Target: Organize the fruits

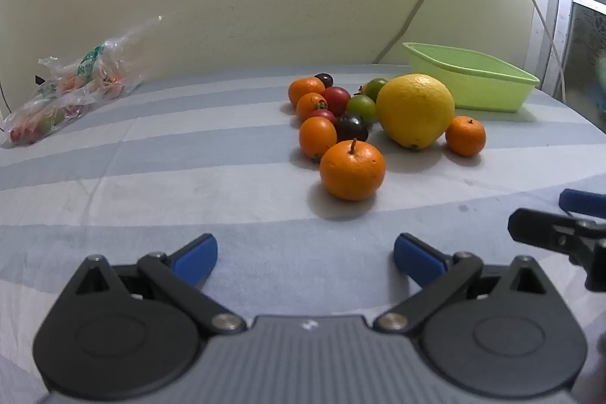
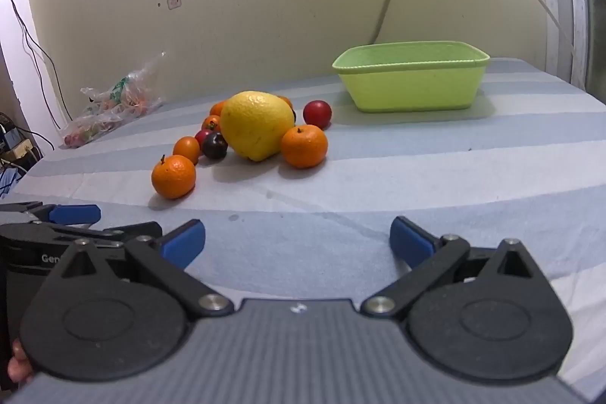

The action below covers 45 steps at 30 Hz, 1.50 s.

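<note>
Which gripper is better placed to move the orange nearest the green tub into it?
Probably right. The right gripper is open, and the orange lies almost straight ahead of it, with the green tub just beyond. For the left gripper, both sit off to its right.

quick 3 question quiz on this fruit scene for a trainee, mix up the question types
1. True or false: the green tub already holds fruit.
2. Multiple choice: what lies at the far left by the wall? A) a plastic bag B) a knife C) a cup
3. Short answer: which fruit in the pile is biggest, and what colour is it?

Key
1. False. No fruit shows in the tub; all the loose fruit lies on the striped cloth.
2. A, the plastic bag.
3. The yellow citrus, far larger than the small oranges such as the nearest one.

Both the left gripper and right gripper are open and hold nothing.
</note>
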Each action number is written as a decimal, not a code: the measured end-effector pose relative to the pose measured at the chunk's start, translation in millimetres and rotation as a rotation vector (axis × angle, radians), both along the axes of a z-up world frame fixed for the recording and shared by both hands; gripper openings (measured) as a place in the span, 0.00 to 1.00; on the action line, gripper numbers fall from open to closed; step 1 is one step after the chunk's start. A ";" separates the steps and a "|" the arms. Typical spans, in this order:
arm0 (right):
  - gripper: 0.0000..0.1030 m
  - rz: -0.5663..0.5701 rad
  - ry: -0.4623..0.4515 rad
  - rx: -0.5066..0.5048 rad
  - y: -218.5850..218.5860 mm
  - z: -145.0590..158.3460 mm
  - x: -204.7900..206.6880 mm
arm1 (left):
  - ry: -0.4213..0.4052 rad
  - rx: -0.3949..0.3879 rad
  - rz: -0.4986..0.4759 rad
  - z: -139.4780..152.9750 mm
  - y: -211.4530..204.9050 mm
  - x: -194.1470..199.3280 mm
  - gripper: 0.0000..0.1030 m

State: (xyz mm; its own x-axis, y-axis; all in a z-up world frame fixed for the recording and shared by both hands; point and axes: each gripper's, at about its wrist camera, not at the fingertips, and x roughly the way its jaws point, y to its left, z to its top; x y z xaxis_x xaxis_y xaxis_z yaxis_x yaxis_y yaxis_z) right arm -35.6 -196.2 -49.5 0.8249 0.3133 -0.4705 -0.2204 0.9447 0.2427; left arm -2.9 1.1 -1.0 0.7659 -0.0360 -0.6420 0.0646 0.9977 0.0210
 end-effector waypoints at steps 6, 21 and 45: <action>1.00 -0.001 -0.001 0.002 -0.1 -0.9 -0.2 | -0.045 -0.012 -0.018 3.4 3.6 -9.7 1.00; 1.00 -0.002 -0.003 0.000 0.7 -0.4 -1.0 | -0.151 -0.041 0.013 10.5 10.6 -24.2 1.00; 1.00 0.018 -0.083 -0.022 4.6 4.0 -11.8 | -0.139 -0.100 0.091 10.0 22.8 -20.7 1.00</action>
